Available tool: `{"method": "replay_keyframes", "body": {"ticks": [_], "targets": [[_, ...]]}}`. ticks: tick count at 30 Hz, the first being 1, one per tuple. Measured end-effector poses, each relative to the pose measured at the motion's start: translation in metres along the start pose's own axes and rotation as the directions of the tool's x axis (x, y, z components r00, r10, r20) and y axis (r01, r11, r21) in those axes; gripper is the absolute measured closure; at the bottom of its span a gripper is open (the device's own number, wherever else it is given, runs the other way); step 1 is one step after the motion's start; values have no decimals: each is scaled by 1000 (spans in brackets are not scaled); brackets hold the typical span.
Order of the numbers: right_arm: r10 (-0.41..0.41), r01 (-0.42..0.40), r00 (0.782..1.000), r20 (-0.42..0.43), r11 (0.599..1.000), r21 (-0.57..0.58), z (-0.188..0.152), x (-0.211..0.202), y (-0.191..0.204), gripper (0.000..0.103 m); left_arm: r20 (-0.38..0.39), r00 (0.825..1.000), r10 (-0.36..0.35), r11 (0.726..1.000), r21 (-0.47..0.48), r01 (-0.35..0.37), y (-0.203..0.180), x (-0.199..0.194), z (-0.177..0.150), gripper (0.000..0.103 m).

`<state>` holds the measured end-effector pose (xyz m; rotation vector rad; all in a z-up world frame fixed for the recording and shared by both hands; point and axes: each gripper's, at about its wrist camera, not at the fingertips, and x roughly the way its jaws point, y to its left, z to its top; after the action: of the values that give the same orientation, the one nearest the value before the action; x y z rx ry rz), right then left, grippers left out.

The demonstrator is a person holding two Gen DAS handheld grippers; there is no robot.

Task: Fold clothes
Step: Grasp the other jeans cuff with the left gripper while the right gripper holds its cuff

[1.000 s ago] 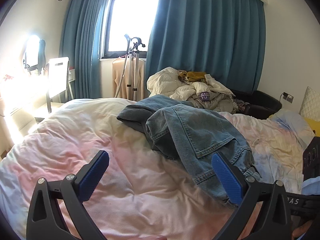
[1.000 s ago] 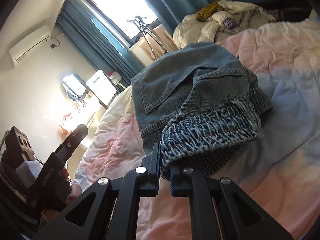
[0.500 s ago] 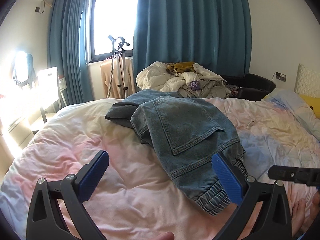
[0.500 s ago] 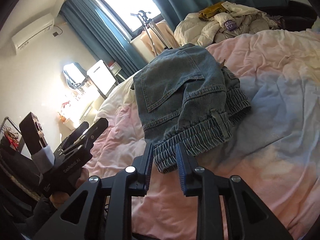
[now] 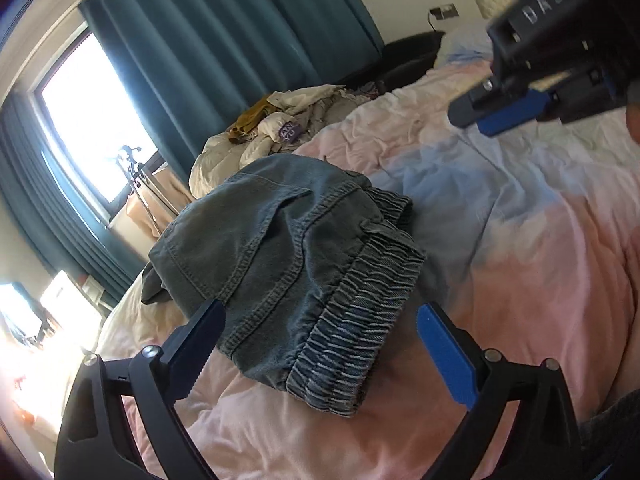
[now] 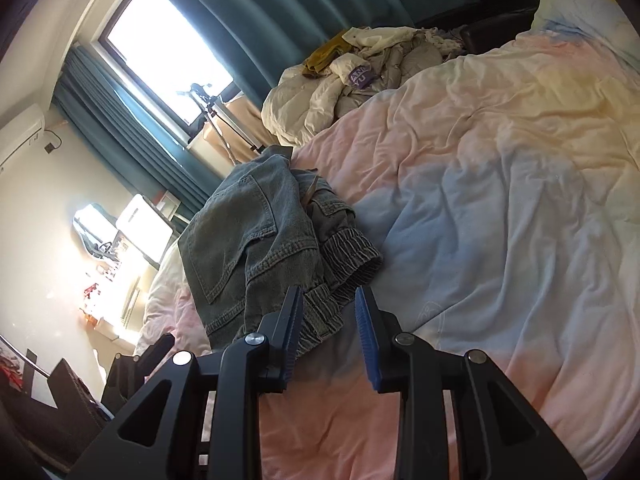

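Folded denim trousers (image 5: pixel 288 264) on the duvet (image 5: pixel 520 240): elastic waistband end lies between the wide, empty jaws of the nearer left gripper (image 5: pixel 320 336); right gripper (image 6: pixel 328 320), jaws just opened narrowly, empty, sits beside that same end.

The jeans (image 5: pixel 280 264) are faded grey-blue denim with a cuff striped dark and pale blue. The duvet (image 6: pixel 500 208) blends pink, pale blue and cream. The curtains (image 5: pixel 240 52) are teal. Both grippers' pads (image 5: pixel 444 356) are bright blue on black frames.
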<state>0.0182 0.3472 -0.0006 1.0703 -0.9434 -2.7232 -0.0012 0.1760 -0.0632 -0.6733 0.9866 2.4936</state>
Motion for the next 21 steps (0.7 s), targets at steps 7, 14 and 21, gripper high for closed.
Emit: {"method": "replay_keyframes", "body": {"ticks": [7, 14, 21], "targets": [[30, -29, 999, -11, 999, 41, 4, 10, -13, 75, -73, 994, 79, 979, 195, -64, -42, 34, 0, 19], [18, -18, 1000, 8, 1000, 23, 11, 13, -17, 75, -106, 989, 102, 986, 146, -86, -42, 55, 34, 30], [-5, 4, 998, 63, 1000, 16, 18, 9, -27, 75, -230, 967, 108, 994, 57, -97, -40, 93, 52, 51]]}}
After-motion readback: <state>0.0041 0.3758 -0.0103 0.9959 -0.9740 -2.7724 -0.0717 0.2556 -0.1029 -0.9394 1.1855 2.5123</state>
